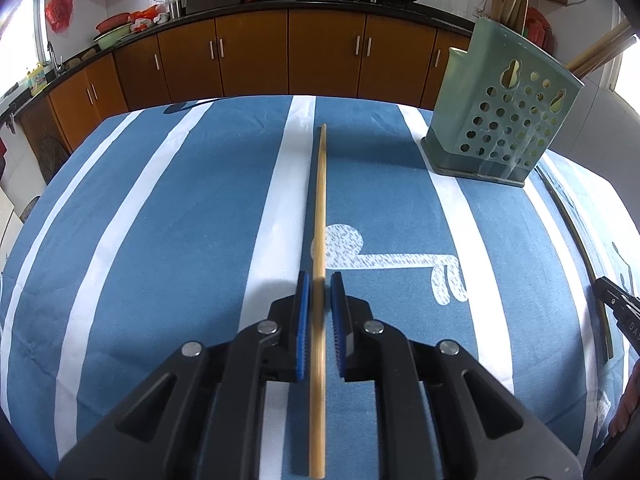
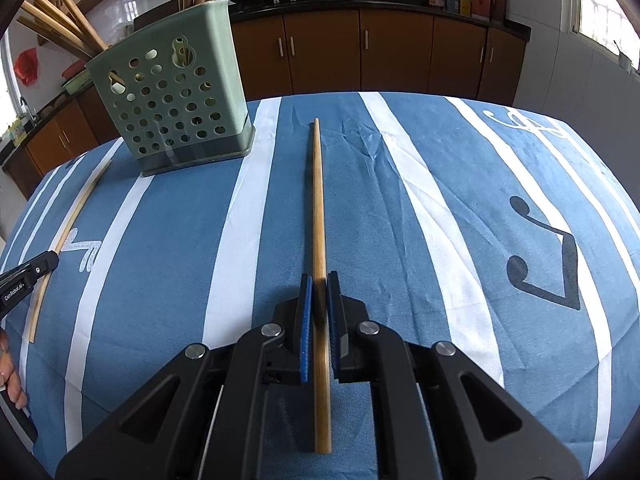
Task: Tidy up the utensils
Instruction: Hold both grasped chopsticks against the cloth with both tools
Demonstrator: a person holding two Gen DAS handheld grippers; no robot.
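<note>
I have one long, thin bamboo chopstick (image 1: 319, 240) between the blue pads of my left hand-held gripper (image 1: 319, 286), pointing away toward twelve o'clock; a sliver of gap shows on either side of it, so I can't tell if the pads are really biting. My right hand-held gripper (image 2: 319, 284) is clamped on a second bamboo chopstick (image 2: 318, 220), also aimed at twelve o'clock. I can't judge whether either tip touches the cloth.

The pale green perforated plastic utensil holder (image 1: 496, 120) stands upright at about one o'clock in the left view and eleven o'clock in the right view, well apart from both tips.

By my reading the job is partly done: several chopsticks already stand in the holder, their tops cropped, so I can't count them exactly. Two remain outside, both with me. Nothing else lies loose on the blue-and-white striped cloth (image 2: 400, 240) over the counter.

Count: two grippers, two chopsticks outside, one holder.
</note>
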